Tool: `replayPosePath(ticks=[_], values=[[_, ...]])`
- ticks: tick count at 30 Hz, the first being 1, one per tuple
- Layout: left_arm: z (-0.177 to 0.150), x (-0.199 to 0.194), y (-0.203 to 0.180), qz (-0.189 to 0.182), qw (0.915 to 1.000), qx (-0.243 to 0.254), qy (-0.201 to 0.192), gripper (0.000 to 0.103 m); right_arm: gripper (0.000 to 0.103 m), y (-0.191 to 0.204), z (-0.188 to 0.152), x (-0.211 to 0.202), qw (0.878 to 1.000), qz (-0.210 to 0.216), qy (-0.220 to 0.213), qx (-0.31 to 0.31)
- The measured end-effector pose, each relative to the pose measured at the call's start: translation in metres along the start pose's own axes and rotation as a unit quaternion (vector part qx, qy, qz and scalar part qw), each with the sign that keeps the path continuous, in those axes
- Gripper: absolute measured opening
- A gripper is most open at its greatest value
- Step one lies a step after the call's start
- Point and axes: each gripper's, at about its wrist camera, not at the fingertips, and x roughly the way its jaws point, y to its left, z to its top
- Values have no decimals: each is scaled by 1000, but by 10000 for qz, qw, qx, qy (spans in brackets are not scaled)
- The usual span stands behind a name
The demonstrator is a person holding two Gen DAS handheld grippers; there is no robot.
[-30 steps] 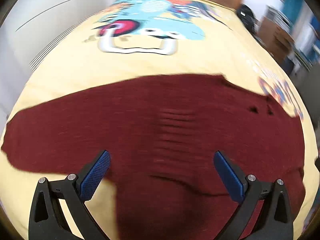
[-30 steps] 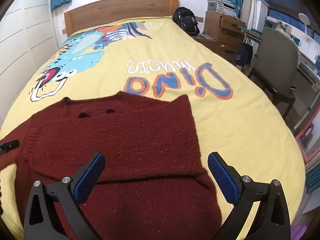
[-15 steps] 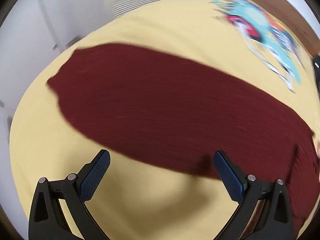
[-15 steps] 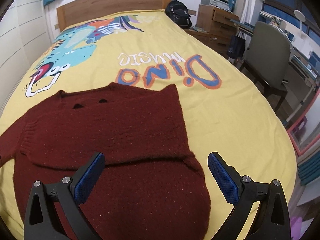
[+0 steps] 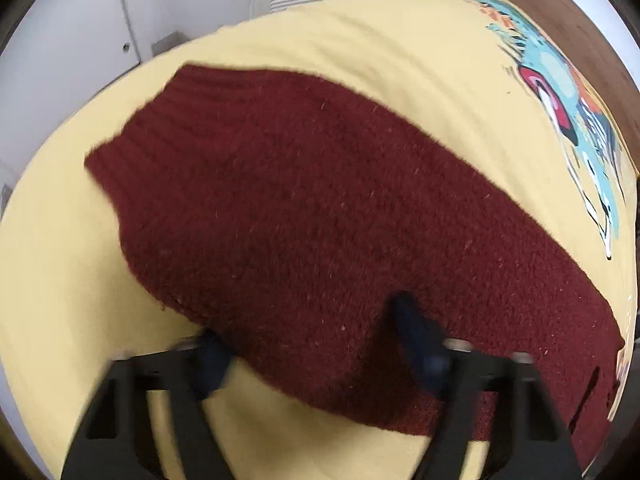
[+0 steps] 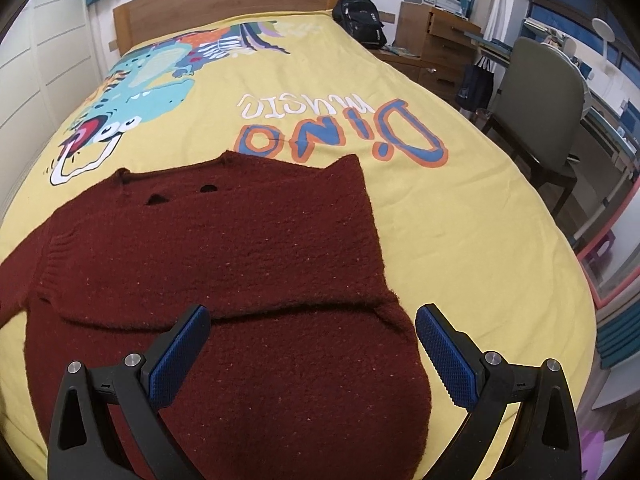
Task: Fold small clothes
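The dark red knitted sweater point(image 6: 224, 264) is spread on the yellow dinosaur-print bedspread point(image 6: 460, 216). Its outstretched sleeve point(image 5: 312, 216) is straddled at the lower edge by the closing left gripper point(image 5: 320, 344); the right gripper point(image 6: 312, 356) hovers spread over the body.

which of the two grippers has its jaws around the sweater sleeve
The left gripper: its jaws are closing across the maroon sweater sleeve. The right gripper hangs wide open, gripping nothing.
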Motion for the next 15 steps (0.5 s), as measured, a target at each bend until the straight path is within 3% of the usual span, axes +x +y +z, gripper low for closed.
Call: replayPosePath(ticks=[1, 2, 3, 10, 15], values=[[2, -2, 1, -96, 9999, 36, -6, 31, 102, 0, 0, 1, 10000, 26, 3, 0], [7, -3, 4, -210, 9998, 55, 25, 13, 102, 1, 0, 1, 10000, 43, 2, 7], [8, -6, 4, -349, 9993, 63, 84, 10, 102, 1, 0, 1, 10000, 69, -6, 18], [0, -57, -34, -424, 9968, 610, -280, 8, 102, 9, 6, -1, 9995, 292, -74, -58], [-42, -97, -107, -733, 9869, 1348, -507, 8, 102, 12, 12, 1, 9983, 585, -29, -73]])
